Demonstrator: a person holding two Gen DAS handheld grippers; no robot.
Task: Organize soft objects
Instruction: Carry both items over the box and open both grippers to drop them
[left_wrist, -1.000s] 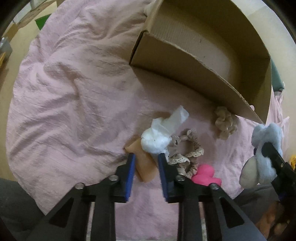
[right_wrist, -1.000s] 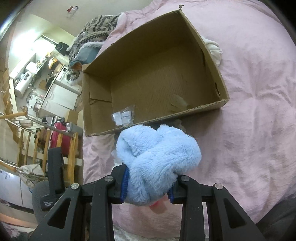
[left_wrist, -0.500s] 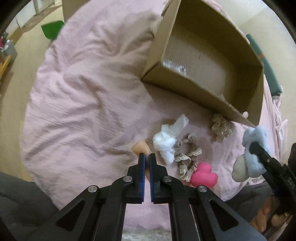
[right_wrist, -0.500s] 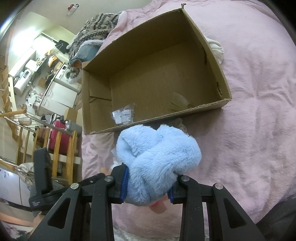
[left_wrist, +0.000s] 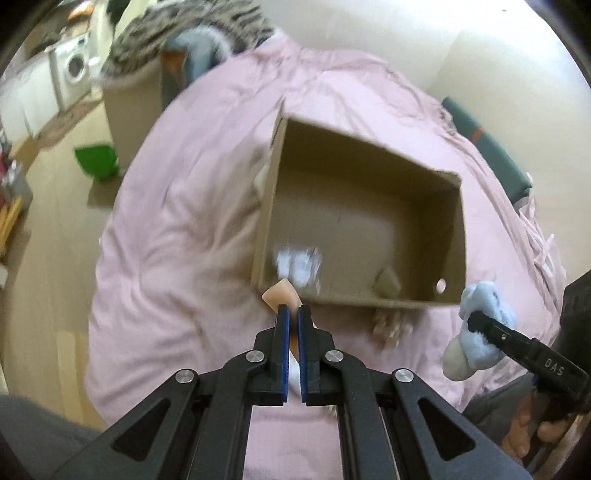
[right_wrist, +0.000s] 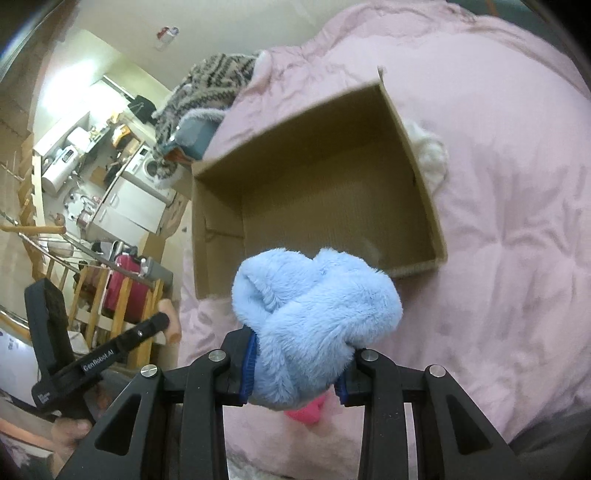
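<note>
left gripper (left_wrist: 291, 314) has clenched on the peach sponge (left_wrist: 280, 293), lifting it off the bed toward the cardboard box (left_wrist: 452, 236); right gripper (right_wrist: 295, 363) grasps the blue plush (right_wrist: 314, 317), so both await dropping in

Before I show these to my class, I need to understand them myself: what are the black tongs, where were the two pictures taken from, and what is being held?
There is no robot here. A person holds a black two-finger gripper in each hand, and each gripper carries a wide-angle camera looking along its fingers. One picture comes from the left gripper, the other from the right gripper.

Both look down on a pink bedspread with an open cardboard box on it. A small clear packet, blurred, lies inside the box.

The left gripper is shut on a thin peach-coloured piece, lifted near the box edge; I cannot tell what it is. The right gripper is shut on a fluffy blue soft toy. A beige scrunchie lies on the bedspread by the box.
</note>
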